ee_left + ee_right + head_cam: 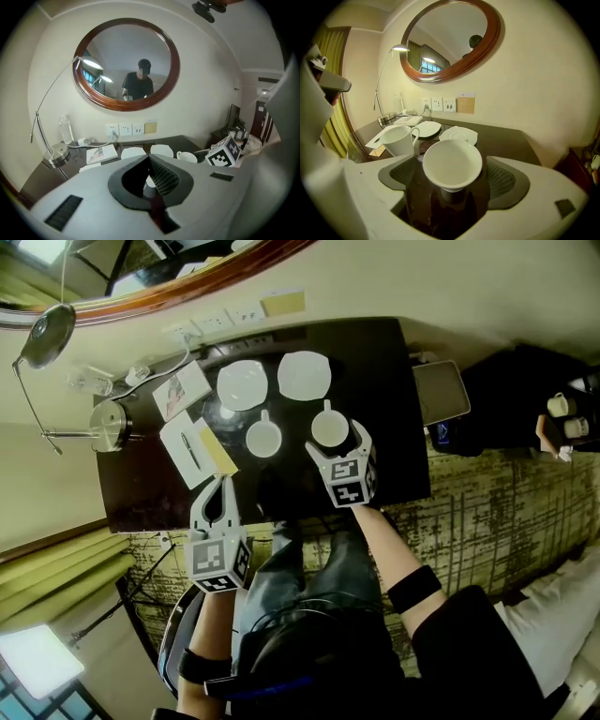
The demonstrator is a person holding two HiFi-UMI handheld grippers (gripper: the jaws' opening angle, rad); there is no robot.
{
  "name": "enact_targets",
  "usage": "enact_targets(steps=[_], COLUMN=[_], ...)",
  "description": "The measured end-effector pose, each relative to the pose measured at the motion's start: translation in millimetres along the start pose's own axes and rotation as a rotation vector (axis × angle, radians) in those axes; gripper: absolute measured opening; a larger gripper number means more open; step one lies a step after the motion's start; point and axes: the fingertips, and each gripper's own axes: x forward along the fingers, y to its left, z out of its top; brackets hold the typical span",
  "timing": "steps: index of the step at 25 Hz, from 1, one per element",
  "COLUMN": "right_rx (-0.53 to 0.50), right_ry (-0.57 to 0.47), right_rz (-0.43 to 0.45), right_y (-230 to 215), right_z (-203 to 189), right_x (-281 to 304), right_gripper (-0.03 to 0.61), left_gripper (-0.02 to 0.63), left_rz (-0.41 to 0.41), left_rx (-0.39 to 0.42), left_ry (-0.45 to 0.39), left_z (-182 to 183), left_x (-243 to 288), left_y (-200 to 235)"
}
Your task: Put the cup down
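**The cup stands on the counter, with wide tongs around it**

Head view: the right tongs (337, 442) are wide open around the cup (329, 428) on the dark counter (394, 409). A crooked pull back could tip it, or bump it into the other cup (263, 438) nearby. The left tongs (221, 486) are pinched together and hold nothing. Left gripper view: the tongs' own body hides the near counter. Right gripper view: both pads look clear of the cup (452, 161), but its handle is hidden and its foot is lost in dark shine.
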Motion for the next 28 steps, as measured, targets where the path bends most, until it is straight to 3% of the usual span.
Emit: enact_targets(steps=[5, 9, 16, 28], right_rx=[-0.052, -0.092, -0.102, 0.057], right_ry=[-0.022, 0.002, 0.015, 0.029], right_rz=[0.007, 0.008, 0.015, 0.057], right_y=[0.6, 0.2, -0.6, -3.9], right_z=[5.9, -1.1, 0.0, 5.5], right_x=[16.2, 21.3, 21.3, 18.1], right_gripper=[0.509, 0.439, 0.433, 0.431], left_gripper=[0.0, 0.0, 0.0, 0.0], left_rz=[0.007, 0.013, 0.0, -0.001], left_rx=[-0.004, -0.01, -0.008, -0.005], left_ry=[0.013, 0.028, 0.035, 0.034], left_z=[-10.2, -20.3, -24.6, -24.9], left_x=[-1.8, -4.5, -3.9, -6.7], left_y=[1.7, 4.5, 3.4, 6.4])
